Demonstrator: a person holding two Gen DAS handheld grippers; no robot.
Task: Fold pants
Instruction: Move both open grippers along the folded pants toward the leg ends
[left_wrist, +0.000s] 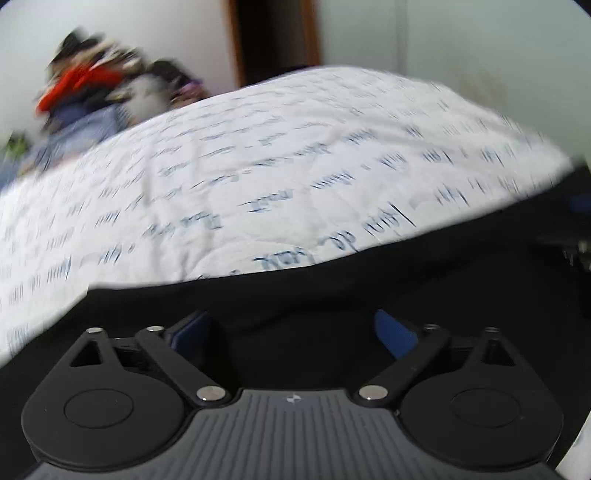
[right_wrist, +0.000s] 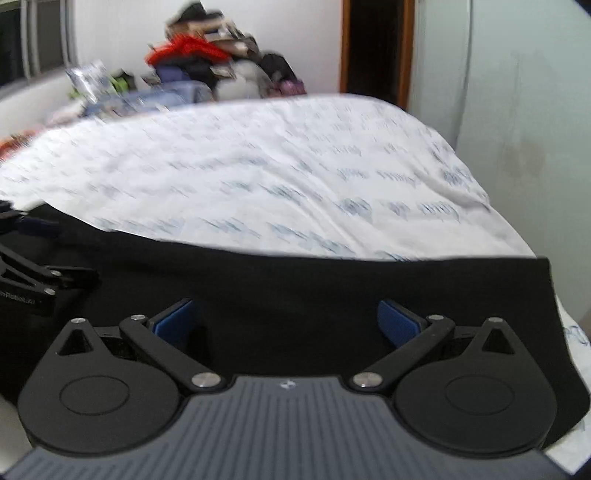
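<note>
Black pants (left_wrist: 332, 284) lie flat across the near part of a bed, and they also show in the right wrist view (right_wrist: 314, 280). My left gripper (left_wrist: 291, 325) is open, its blue pads (left_wrist: 395, 332) wide apart just above the black cloth. My right gripper (right_wrist: 286, 317) is open too, its blue pads (right_wrist: 400, 323) spread over the cloth near the pants' right end (right_wrist: 550, 295). The left gripper (right_wrist: 40, 254) shows at the left edge of the right wrist view. Neither holds anything.
The bed has a white sheet with blue writing (left_wrist: 258, 166), also in the right wrist view (right_wrist: 277, 173). A pile of clothes and clutter (right_wrist: 199, 70) stands beyond the bed by the wall. A dark doorway (right_wrist: 376, 48) is behind. A pale wall is at right.
</note>
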